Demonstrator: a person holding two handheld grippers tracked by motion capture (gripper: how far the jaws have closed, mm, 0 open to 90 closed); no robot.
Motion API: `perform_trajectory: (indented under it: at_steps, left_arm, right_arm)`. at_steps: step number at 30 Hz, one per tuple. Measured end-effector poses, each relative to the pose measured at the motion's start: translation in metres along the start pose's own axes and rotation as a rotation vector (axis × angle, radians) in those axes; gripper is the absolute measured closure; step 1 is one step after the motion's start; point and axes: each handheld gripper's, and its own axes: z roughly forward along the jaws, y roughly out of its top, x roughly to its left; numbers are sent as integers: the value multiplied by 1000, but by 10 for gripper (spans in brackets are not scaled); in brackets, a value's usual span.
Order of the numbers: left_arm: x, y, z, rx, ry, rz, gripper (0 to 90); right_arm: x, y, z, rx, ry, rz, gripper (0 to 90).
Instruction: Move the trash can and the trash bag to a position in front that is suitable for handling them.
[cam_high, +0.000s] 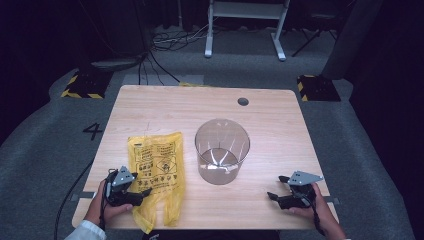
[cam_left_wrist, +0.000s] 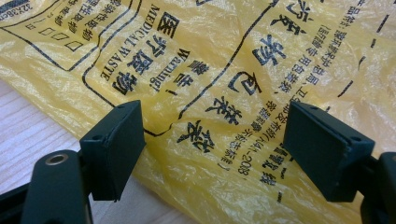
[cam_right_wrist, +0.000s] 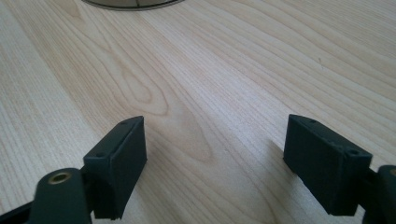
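Under left claw (cam_left_wrist: 212, 140), spread wide: yellow bag (cam_left_wrist: 224, 60) printed "MEDICAL WASTE", "Warning!"; right claw (cam_right_wrist: 212, 149) wide, empty

A light wooden bench (cam_high: 150, 105) with a round dark cable hole (cam_high: 243, 101) stands on grey carpet (cam_high: 45, 150); beyond it lie black cables (cam_high: 172, 40), a white metal frame (cam_high: 245, 20) and two yellow-black striped blocks (cam_high: 82, 85)
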Motion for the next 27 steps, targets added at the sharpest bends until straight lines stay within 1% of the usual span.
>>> perform_trajectory:
  at_steps: [5, 11, 15, 16, 17, 18, 19, 20, 21, 22, 23, 24, 25, 26, 27]
  left_arm:
    - [0, 0, 0, 0, 5, 1, 204]
    - [-2, -1, 0, -1, 6, -7, 205]
    - [-4, -1, -1, 0, 4, -3, 208]
    - [-7, -1, -1, -2, -8, 19, 208]
    - [-7, -1, -1, -2, -8, 19, 207]
    - [-11, 0, 0, -1, -18, 33, 207]
    - [-11, 0, 0, -1, -18, 33, 207]
    - [-15, 1, 1, 0, -31, 33, 207]
    - [-15, 1, 1, 0, -31, 33, 207]
    - [-18, 2, 2, 2, -41, 36, 207]
    - [-21, 4, 3, 3, -51, 57, 207]
    - [-23, 5, 4, 6, -55, 66, 206]
    - [-23, 5, 4, 6, -55, 66, 207]
    - [-26, 6, 5, 8, -65, 78, 206]
    - [-26, 6, 5, 8, -65, 78, 206]
  right_arm:
    - [0, 0, 0, 0, 0, 0, 211]
    - [0, 0, 1, -1, -1, 2, 211]
    - [0, 0, 1, 0, -2, 1, 211]
    - [0, 0, 1, 0, -3, 1, 211]
    - [0, 0, 1, 0, -3, 1, 211]
    - [0, 1, 1, 0, -2, 1, 211]
    - [0, 1, 1, 0, -2, 1, 211]
    - [0, 1, 1, 0, -2, 0, 211]
    - [0, 1, 1, 0, -2, 0, 211]
    - [0, 1, 1, 0, -2, 0, 211]
    - [0, 1, 1, 0, -2, 0, 211]
    - [0, 1, 1, 0, -1, 1, 211]
    - [0, 1, 1, 0, -1, 1, 211]
    - [0, 1, 1, 0, -2, 0, 211]
    - [0, 1, 1, 0, -2, 0, 211]
